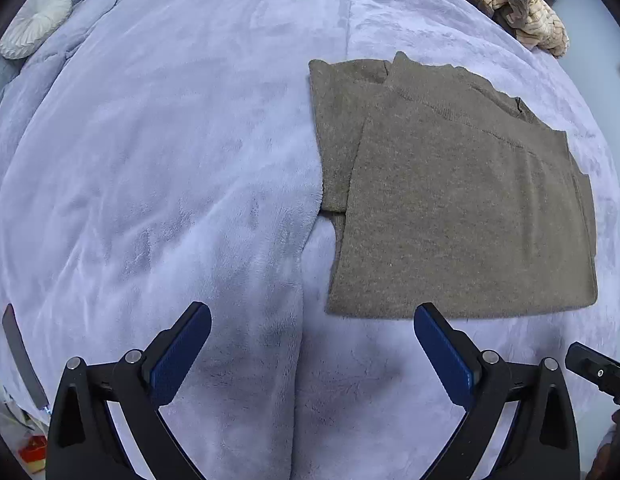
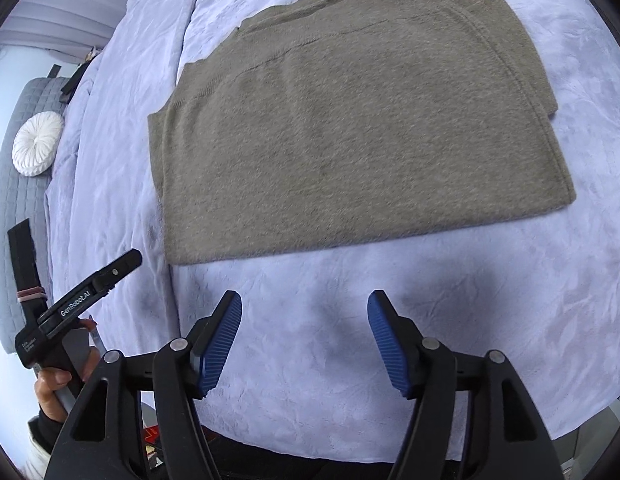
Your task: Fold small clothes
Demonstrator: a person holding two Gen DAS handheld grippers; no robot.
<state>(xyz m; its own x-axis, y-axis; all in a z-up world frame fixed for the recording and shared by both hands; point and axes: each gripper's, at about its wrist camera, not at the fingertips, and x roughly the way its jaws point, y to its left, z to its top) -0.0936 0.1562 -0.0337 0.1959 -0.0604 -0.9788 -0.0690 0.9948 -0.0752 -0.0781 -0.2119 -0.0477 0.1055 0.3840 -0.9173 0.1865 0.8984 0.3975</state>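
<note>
An olive-brown knit sweater (image 1: pixel 461 200) lies flat on the lavender fleece blanket (image 1: pixel 170 160), its sides folded in over the body. It also shows in the right wrist view (image 2: pixel 349 128), filling the upper middle. My left gripper (image 1: pixel 311 320) is open and empty, hovering above the blanket just short of the sweater's near hem. My right gripper (image 2: pixel 304 308) is open and empty, a little short of the sweater's near edge. The left gripper's body shows at the left of the right wrist view (image 2: pixel 90 292), held in a hand.
A round white pleated cushion (image 1: pixel 36 22) lies at the far left, also in the right wrist view (image 2: pixel 37 144). A striped beige and brown fabric pile (image 1: pixel 517 8) sits at the far right. A blanket ridge (image 1: pixel 298 320) runs between the left fingers. The bed edge (image 2: pixel 349 456) is near.
</note>
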